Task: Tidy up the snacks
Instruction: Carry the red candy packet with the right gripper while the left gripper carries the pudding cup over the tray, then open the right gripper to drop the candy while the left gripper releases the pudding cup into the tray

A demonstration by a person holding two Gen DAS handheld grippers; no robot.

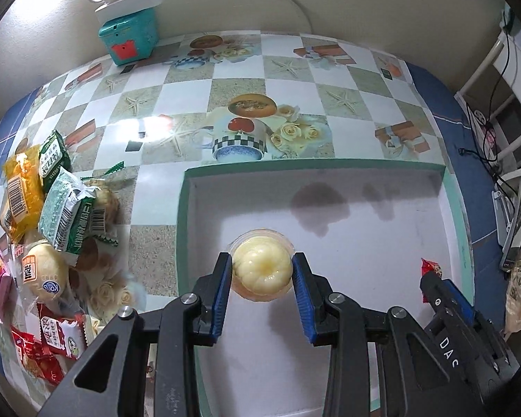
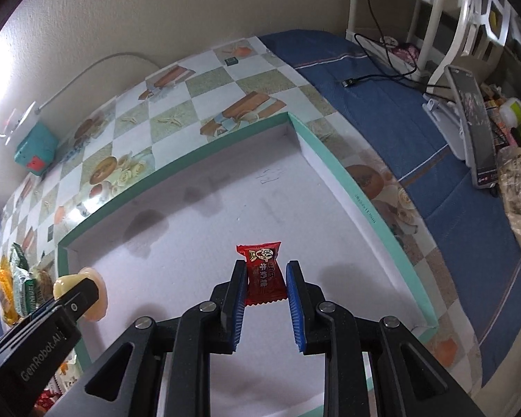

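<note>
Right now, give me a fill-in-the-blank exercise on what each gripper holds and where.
1. The left gripper is shut on a pale yellow ____ in a clear cup.
2. The right gripper is shut on a candy in a ____ wrapper.
3. Both grippers are above the white inside of a box with a ____ rim.
4. The pile of snacks lies on the table, ____ the box.

Missing words: pudding; red; green; outside

Gripped pastry [image 1: 262, 271], red candy [image 2: 263, 272]
</note>
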